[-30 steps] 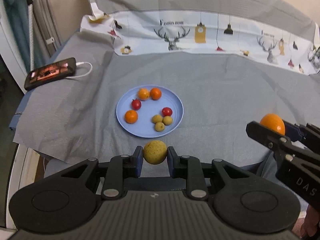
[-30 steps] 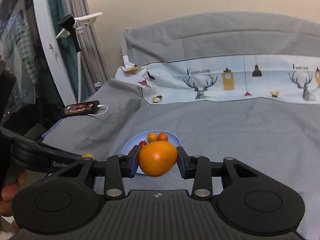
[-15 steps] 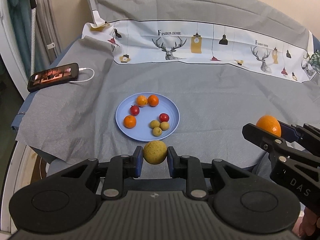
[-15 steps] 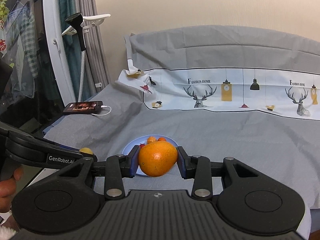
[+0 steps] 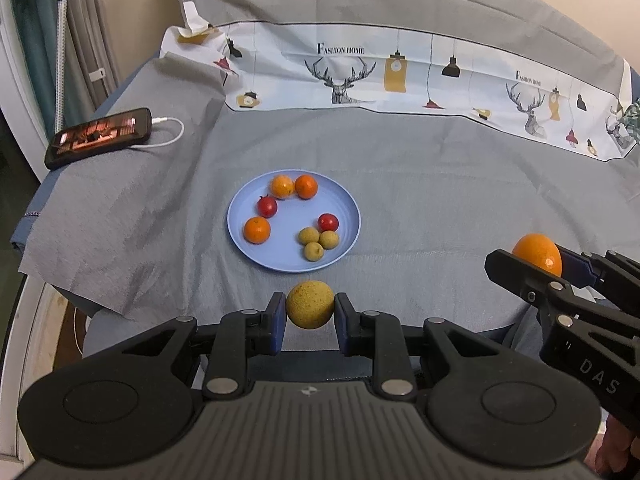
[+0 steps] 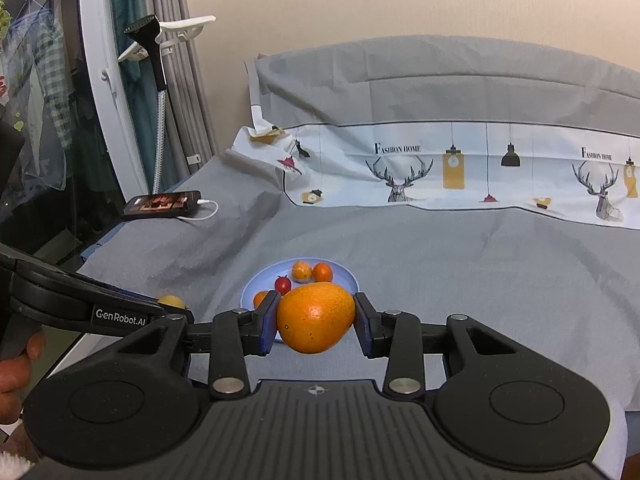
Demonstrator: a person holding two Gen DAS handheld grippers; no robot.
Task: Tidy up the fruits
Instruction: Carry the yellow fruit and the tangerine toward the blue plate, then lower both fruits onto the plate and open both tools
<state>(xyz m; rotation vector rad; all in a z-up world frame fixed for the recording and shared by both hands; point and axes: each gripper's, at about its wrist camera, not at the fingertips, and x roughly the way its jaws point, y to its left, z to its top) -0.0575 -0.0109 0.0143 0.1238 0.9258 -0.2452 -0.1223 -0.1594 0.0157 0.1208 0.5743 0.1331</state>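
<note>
A blue plate (image 5: 344, 208) lies on the grey bedspread and holds several small fruits: three small oranges, two red ones and three yellow-green ones. My left gripper (image 5: 310, 312) is shut on a speckled yellow-green fruit (image 5: 310, 309), held above the bed's near edge just in front of the plate. My right gripper (image 6: 315, 320) is shut on a large orange (image 6: 316, 318); the orange also shows in the left wrist view (image 5: 538, 257), to the right of the plate. The plate shows in the right wrist view (image 6: 256, 288), partly hidden behind the orange.
A phone (image 5: 100, 136) with a lit screen and a white cable lies at the bed's far left. A patterned white cloth (image 5: 400, 76) runs along the back. A curtain and a lamp stand (image 6: 160, 80) are at the left. The bed's front edge is close below the grippers.
Both grippers have drawn back and risen a little with their fruits still held; the plate now looks smaller and farther off in both views.
</note>
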